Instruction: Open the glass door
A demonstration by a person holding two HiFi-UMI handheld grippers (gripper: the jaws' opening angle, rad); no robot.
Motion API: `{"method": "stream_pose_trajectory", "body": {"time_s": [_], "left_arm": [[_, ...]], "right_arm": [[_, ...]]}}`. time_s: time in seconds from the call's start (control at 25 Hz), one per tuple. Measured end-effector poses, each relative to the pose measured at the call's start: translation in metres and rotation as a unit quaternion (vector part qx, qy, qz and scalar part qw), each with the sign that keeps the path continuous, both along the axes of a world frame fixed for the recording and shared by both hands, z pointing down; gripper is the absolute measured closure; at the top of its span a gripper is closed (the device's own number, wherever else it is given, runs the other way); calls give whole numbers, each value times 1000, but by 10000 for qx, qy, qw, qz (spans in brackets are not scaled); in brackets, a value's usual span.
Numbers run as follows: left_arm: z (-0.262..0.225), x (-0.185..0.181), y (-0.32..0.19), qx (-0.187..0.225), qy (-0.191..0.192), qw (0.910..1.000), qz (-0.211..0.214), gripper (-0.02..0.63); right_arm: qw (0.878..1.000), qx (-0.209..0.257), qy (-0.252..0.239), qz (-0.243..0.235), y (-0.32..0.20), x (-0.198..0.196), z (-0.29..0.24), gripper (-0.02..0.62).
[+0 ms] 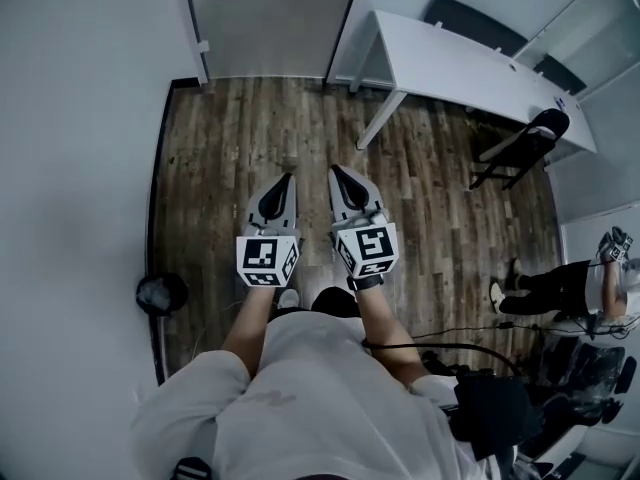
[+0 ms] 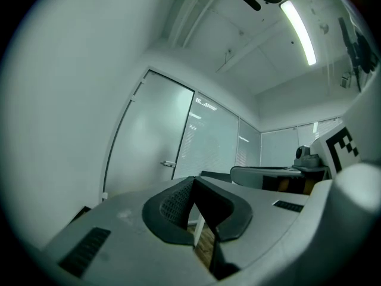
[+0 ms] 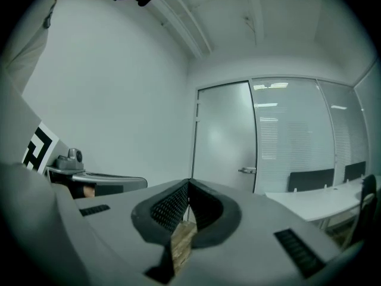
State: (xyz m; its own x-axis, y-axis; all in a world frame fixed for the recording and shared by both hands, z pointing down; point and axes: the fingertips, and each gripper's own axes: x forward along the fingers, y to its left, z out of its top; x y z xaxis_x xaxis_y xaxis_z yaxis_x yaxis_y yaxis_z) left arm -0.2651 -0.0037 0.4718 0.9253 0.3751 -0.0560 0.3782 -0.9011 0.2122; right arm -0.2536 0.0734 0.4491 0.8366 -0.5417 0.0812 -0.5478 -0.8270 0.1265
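Since a wide stretch of brown wood-plank floor lies between the person and the tall frosted glass door, shut in its dark frame at the top centre of the head view, the opening has not begun.

The long white table stands just right of the door, in the upper right. Its slanted leg could catch a foot or the right-hand tool if the approach drifts that way.

Both tools point level at the door. The grey two-jaw left gripper and the grey two-jaw right gripper are each clenched on nothing, pads pressed together. Arriving like that, either would knock against the small metal lever handle, centre-right in the right gripper view, instead of closing round it.

The lever looks thin and smooth, so I judge that a shallow bite could slip off when pressed down.
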Motion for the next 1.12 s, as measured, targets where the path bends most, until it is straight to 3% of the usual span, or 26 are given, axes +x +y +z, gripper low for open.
{"method": "stream_pose_trajectory", "body": {"time_s": [0.2, 0.52, 0.96, 1.12], "left_arm": [[-18, 41, -11, -12, 159, 9997, -168, 604], [-3, 116, 22, 208, 167, 9994, -223, 604], [-56, 305, 97, 329, 577, 9966, -491, 604], [-54, 354, 120, 445, 529, 9965, -461, 604]], "right_arm": [[9998, 1, 191, -83, -3, 36, -14, 595], [9994, 271, 72, -195, 27, 120, 12, 595], [9960, 487, 698, -282, 116, 308, -50, 594], [9967, 592, 546, -90, 147, 361, -40, 594]]}}
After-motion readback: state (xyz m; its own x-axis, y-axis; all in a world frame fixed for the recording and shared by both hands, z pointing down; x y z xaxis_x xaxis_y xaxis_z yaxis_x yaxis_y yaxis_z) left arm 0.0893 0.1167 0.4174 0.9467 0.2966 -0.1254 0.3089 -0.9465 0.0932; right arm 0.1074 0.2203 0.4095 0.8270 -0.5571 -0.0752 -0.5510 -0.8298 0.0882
